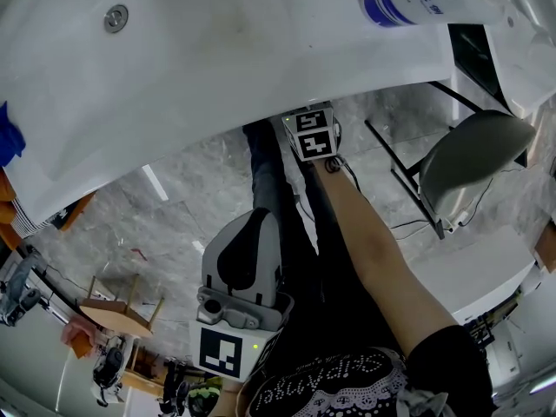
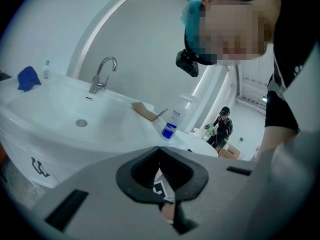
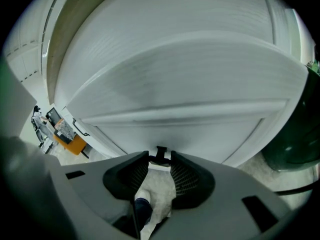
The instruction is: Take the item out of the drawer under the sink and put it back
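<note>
**Position of the task object.** The drawer sits under the sink. Its front fills the right gripper view directly ahead of the right tool. The drawer handle lies between the tips of that tool's jaws. The jaws are closed on the handle, and both tips touch it. In the head view, the person's right arm reaches forward below the sink rim. No view shows the inside of the drawer, so the item in it cannot be seen.

**Appearance.** The drawer front is white, smooth and curved outward, with a horizontal ledge line across it. The handle is small and black.

**Left tool.** The left tool is held back, near the person's body and well apart from the drawer. Its jaws meet at the tips with nothing between them.

**Sink top.** On this surface stand a faucet, a blue-labelled bottle and a blue cloth.
</note>
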`<state>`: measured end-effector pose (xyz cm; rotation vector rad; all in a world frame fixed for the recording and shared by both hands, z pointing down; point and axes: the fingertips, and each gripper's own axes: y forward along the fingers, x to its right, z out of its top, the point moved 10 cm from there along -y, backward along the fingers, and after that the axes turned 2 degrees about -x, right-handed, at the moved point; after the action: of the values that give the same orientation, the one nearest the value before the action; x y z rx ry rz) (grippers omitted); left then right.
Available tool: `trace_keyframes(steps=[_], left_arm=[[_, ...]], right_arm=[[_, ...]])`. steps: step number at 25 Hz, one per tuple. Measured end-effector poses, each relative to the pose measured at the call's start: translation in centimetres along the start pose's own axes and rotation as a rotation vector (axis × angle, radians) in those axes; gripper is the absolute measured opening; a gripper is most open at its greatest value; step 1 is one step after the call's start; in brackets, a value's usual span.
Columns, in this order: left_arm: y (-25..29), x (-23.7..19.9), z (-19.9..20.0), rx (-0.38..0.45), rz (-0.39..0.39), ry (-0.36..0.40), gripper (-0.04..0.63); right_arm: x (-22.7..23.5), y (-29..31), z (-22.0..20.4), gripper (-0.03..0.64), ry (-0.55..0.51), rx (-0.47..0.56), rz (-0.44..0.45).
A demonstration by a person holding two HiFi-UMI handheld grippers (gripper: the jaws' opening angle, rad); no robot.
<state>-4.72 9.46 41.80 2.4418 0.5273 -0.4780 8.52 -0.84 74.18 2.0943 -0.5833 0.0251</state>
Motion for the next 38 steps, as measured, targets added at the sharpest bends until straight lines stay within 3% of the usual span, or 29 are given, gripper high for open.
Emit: trace_keyframes(steps=[27,38], left_arm=[[-0.2,-0.2,0.0,-0.008,-0.003,-0.013,0.005],[0.7,0.5,-0.4,-0.019,-0.037,-0.008,0.005]], right_arm=[[-0.9,-3.0,-4.4,0.147,-0.023,-0.082,0.035],[-1.2,-3.8,-5.3,0.146,-0.033,-0.092,0.059]])
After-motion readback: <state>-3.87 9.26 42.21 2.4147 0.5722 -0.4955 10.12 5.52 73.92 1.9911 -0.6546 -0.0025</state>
